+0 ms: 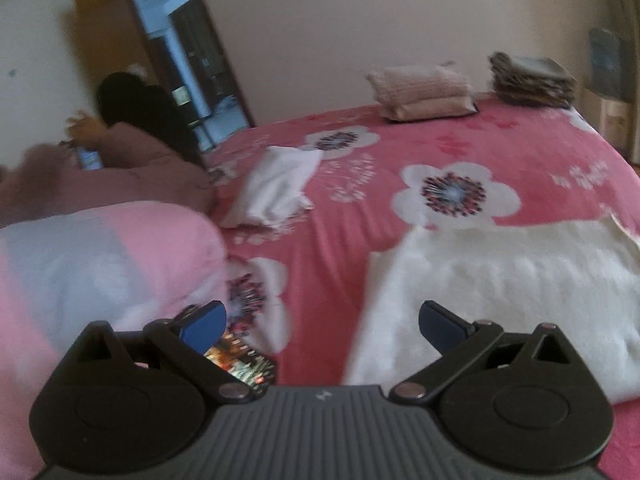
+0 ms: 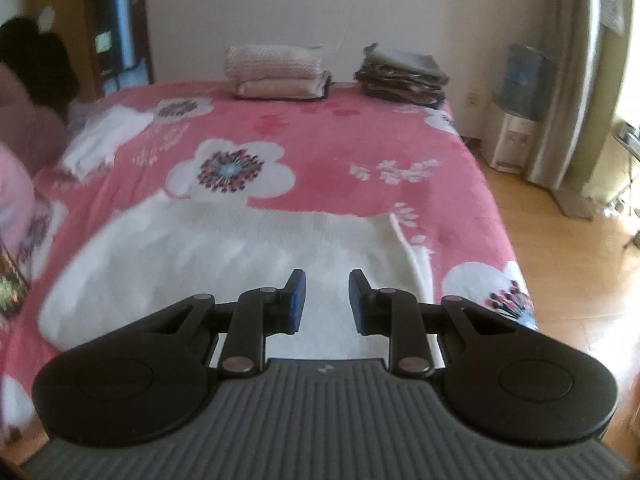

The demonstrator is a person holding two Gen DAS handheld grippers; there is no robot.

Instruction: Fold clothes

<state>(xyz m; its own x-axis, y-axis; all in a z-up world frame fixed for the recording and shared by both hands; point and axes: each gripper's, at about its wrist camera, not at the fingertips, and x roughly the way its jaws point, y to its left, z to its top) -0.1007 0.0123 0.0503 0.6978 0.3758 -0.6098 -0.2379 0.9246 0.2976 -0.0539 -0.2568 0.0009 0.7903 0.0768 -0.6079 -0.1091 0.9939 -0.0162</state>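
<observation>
A: How far along is the folding?

B: The bed (image 2: 360, 152) holds a white garment (image 2: 224, 264) near its front edge, lying flat as a broad rectangle, so I'd judge it partly folded with more folds to go. At the far end sit a beige stack (image 2: 276, 74) and a dark stack (image 2: 402, 74), both finished by the look of them. A crumpled white cloth (image 1: 276, 188) near the left side seems untouched.

A: And the grippers?

B: The left gripper (image 1: 322, 326) has its jaws wide apart and empty. The right gripper (image 2: 327, 300) shows a narrower gap, nothing between the pads. Both hang over the garment's near edge.

A: What does each view add?

B: The left shows a pink pillow (image 1: 100, 272), a person (image 1: 132, 120) lying beside it and a phone (image 1: 244, 368). The right shows the wood floor (image 2: 568, 280) and a water dispenser (image 2: 516, 120)
</observation>
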